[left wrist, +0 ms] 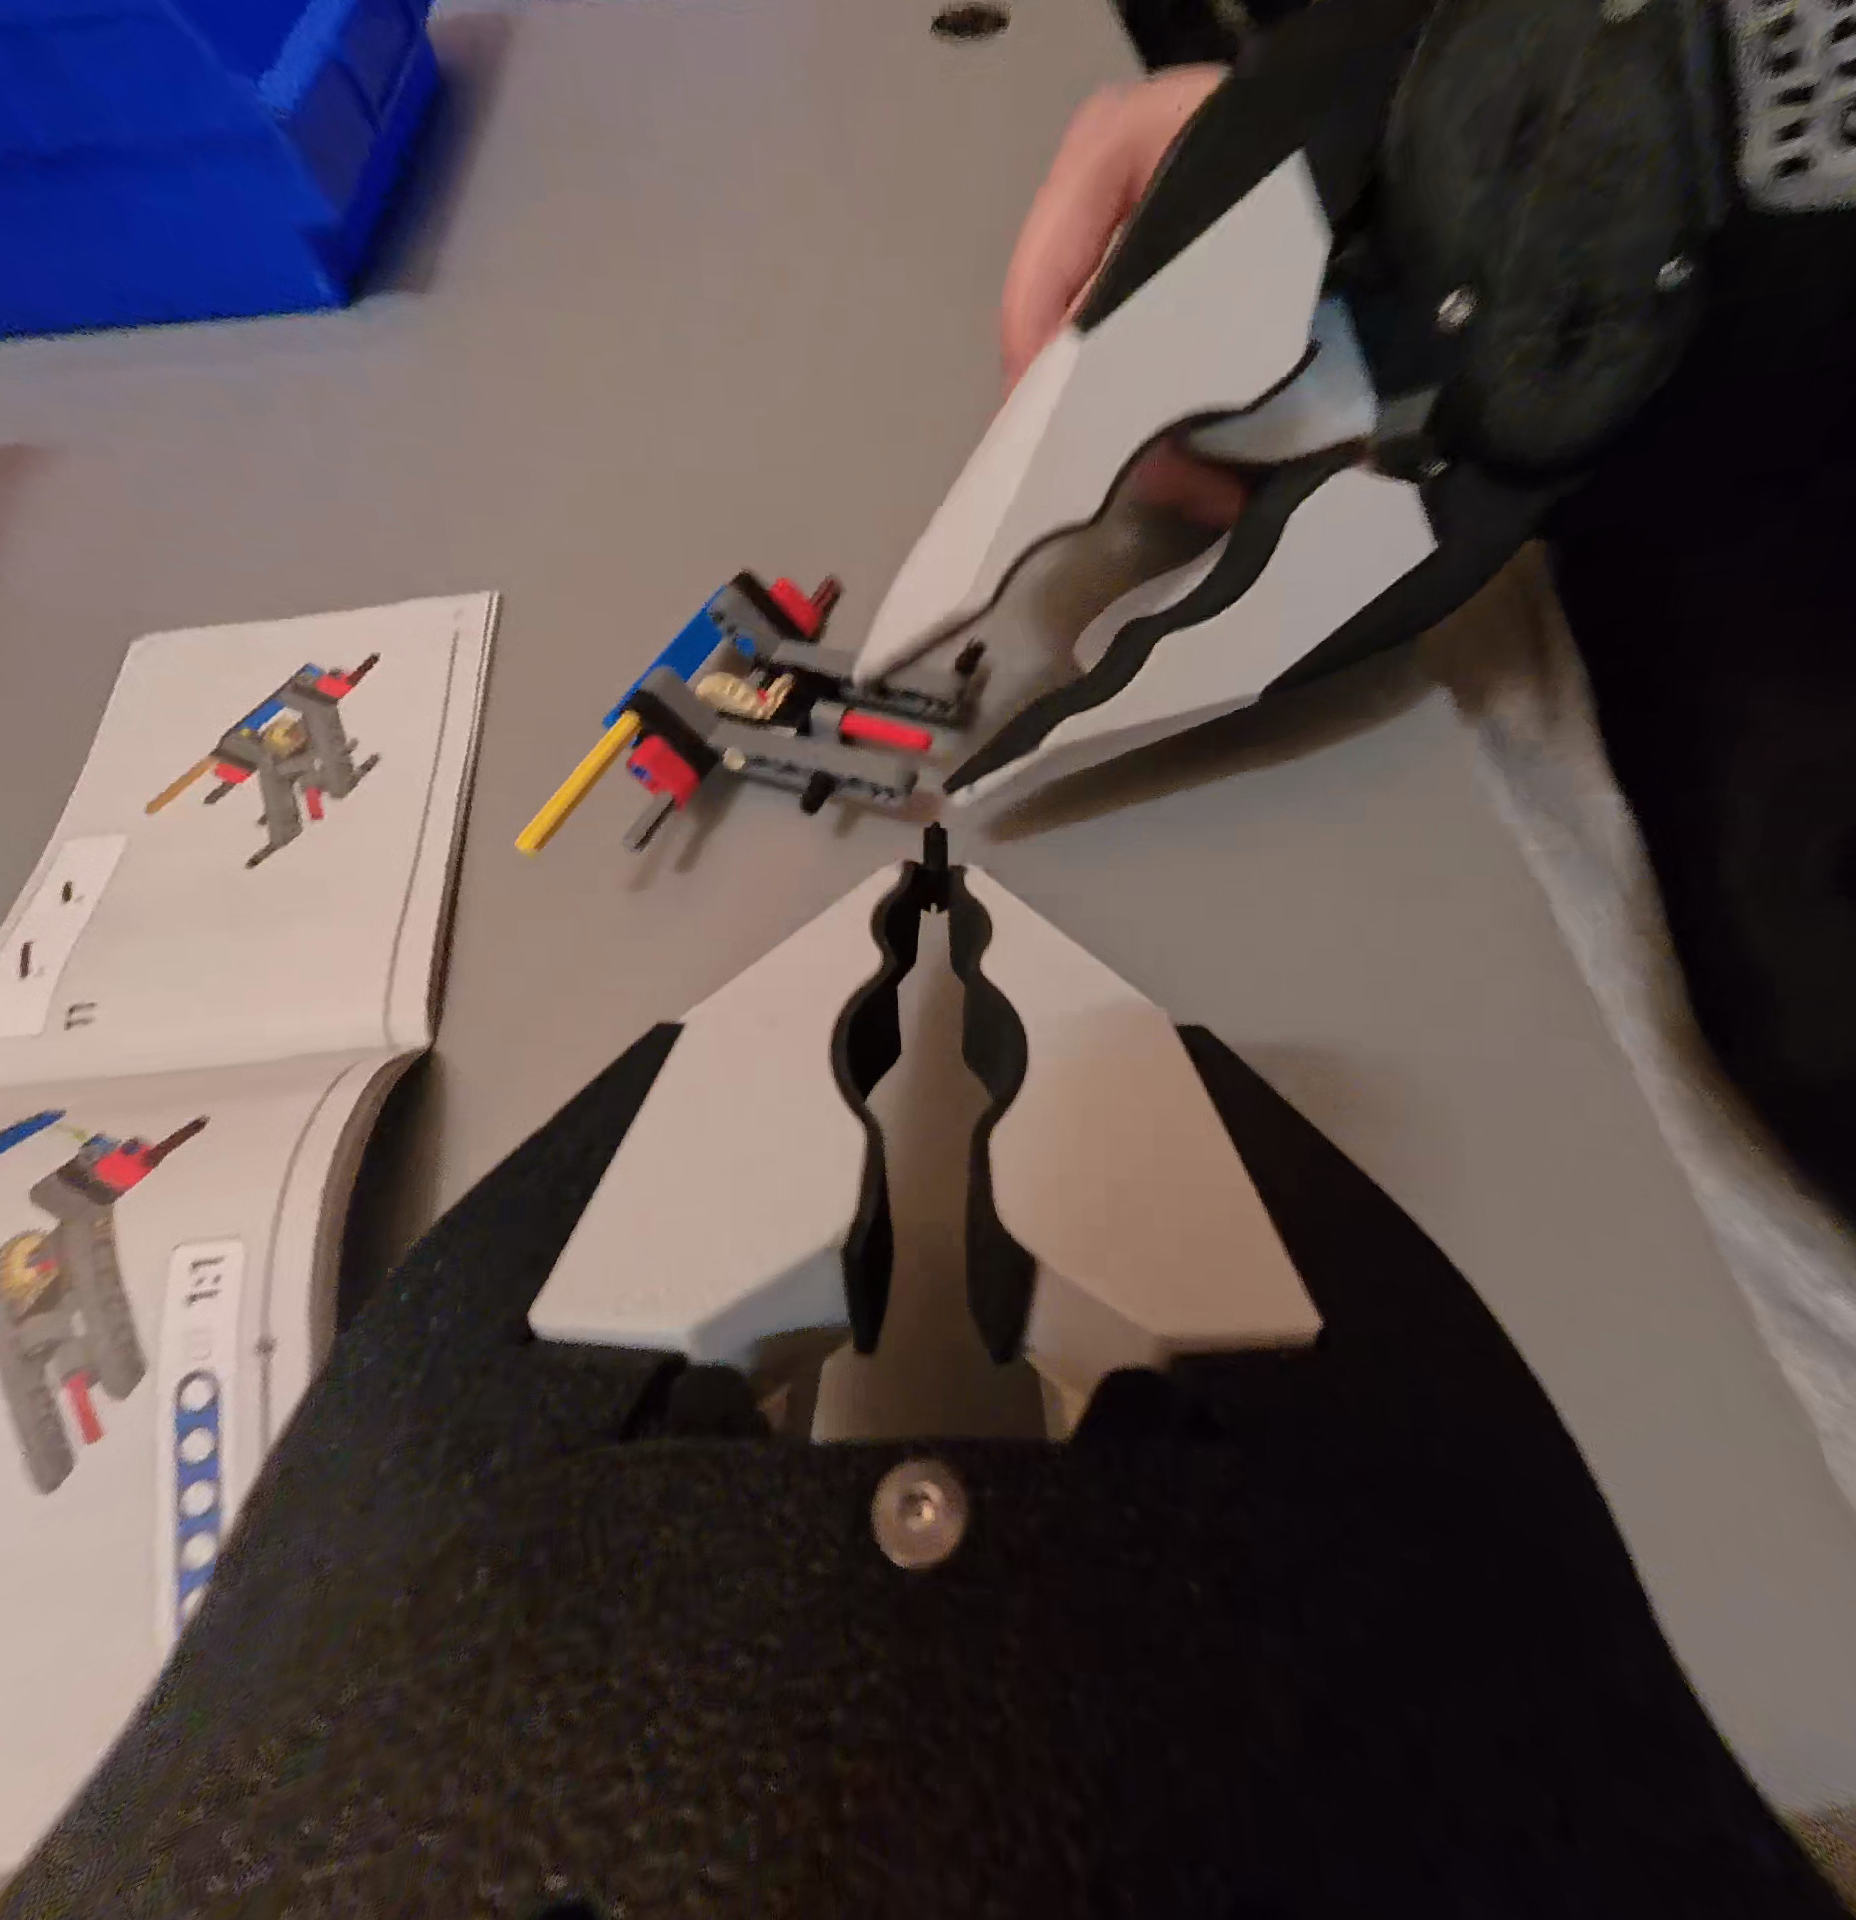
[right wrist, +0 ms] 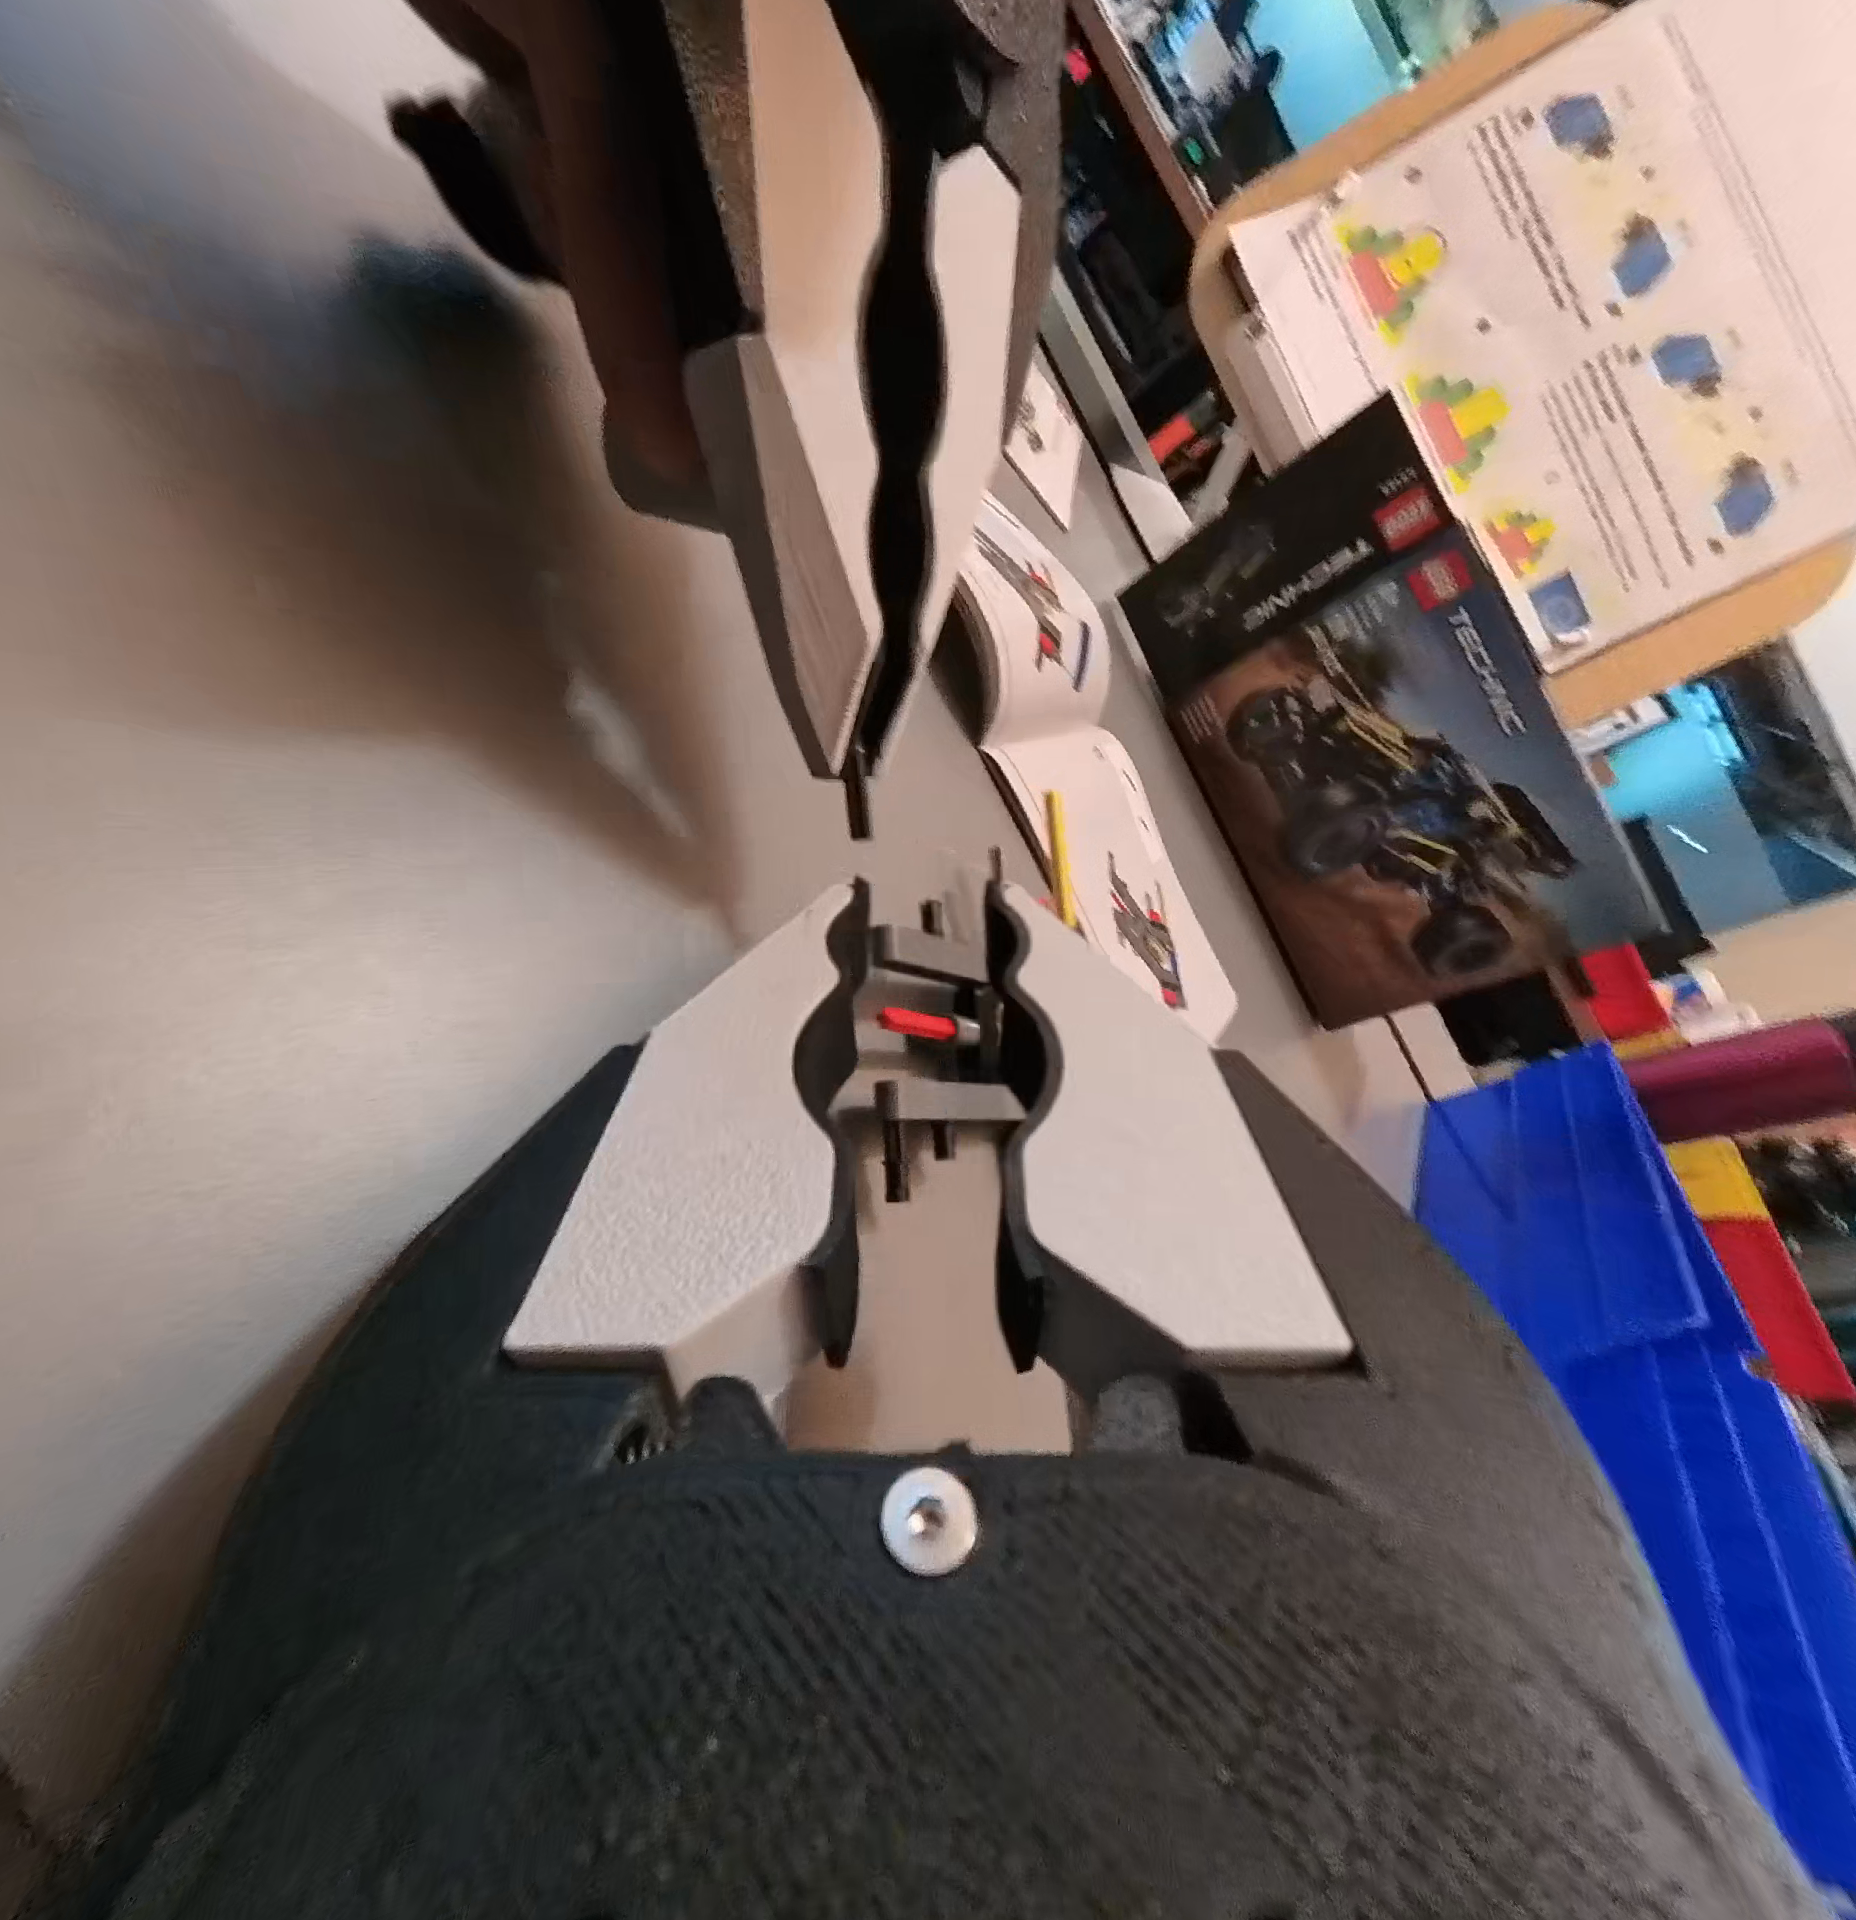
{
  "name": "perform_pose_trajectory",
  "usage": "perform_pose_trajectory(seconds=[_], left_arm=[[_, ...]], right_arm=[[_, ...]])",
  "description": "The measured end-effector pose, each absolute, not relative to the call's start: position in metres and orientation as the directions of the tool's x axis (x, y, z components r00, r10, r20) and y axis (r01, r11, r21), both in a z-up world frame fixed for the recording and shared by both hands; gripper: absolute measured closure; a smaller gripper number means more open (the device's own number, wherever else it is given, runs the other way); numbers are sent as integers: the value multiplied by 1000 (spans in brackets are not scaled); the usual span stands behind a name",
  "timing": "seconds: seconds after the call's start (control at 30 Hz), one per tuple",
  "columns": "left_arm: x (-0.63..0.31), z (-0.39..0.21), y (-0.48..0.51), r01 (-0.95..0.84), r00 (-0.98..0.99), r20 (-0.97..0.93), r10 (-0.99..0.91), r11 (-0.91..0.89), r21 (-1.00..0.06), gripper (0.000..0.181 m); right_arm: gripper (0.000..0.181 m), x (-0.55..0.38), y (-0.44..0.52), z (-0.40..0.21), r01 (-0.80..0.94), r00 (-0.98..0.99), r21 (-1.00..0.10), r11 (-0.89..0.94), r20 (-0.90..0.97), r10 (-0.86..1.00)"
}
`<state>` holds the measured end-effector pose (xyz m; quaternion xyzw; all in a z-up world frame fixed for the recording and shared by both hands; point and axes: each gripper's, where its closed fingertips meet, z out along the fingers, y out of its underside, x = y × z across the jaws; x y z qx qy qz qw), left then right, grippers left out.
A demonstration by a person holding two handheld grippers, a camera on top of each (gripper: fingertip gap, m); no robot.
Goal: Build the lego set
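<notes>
A: Grey worktop [left wrist: 695,312], matte. Blue bin [left wrist: 176,156] at far left corner. Shelves and screens behind, blurred in right wrist view.

B: Noted. Position of the build?

A: Partial lego assembly [left wrist: 768,717] resting on worktop, just right of open instruction booklet [left wrist: 228,831]. Grey beams, red connectors, blue plate, yellow axle [left wrist: 576,790] poking out toward booklet, tan gear in the middle.

B: Fingers?

A: Right gripper [left wrist: 908,727] clamped on near end of assembly, grey beams pinched between tips; same seen from its own camera [right wrist: 924,977]. Left gripper [left wrist: 934,883] closed tight on small black pin [left wrist: 935,847], tip pointing at assembly, not yet touching it.

B: Handling?

A: Judged light, rigid plastic, smooth, so likely slippery under hard tips. Whole build probably loose at joints; axle and red pegs apt to pop out under sideways push. Best held across the grey beams, as now, not by axle or gear. Pin tiny: easy to twist or drop, gripped by its rear half, front half left free for the hole.

B: Writing, brands?

A: Dark retail box [right wrist: 1402,790] standing behind booklet, printed branding and vehicle picture, wording not recorded. Printed sheet [right wrist: 1589,312] with coloured brick diagrams on board behind. Booklet pages with step numbers and part diagrams, mostly blurred.
</notes>
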<state>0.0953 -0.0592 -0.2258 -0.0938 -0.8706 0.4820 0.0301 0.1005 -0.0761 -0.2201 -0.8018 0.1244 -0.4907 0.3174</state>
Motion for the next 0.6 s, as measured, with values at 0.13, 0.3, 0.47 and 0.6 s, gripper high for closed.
perform_pose_trajectory(seconds=[0.13,0.3,0.47,0.6], left_arm=[[104,-234,-59,135,-977,-11,212,580,-803,179],[107,-235,-67,134,-972,3,235,564,-815,179],[104,-238,-71,161,-970,-26,242,556,-815,179],[104,-233,-78,152,-975,-38,221,525,-837,179]], right_arm=[[152,110,-81,-224,88,444,-534,-841,777,-446],[161,113,-84,-239,76,437,-428,-901,826,-356],[166,114,-90,-239,66,411,-403,-913,845,-343],[172,113,-93,-239,80,406,-405,-911,848,-341]])
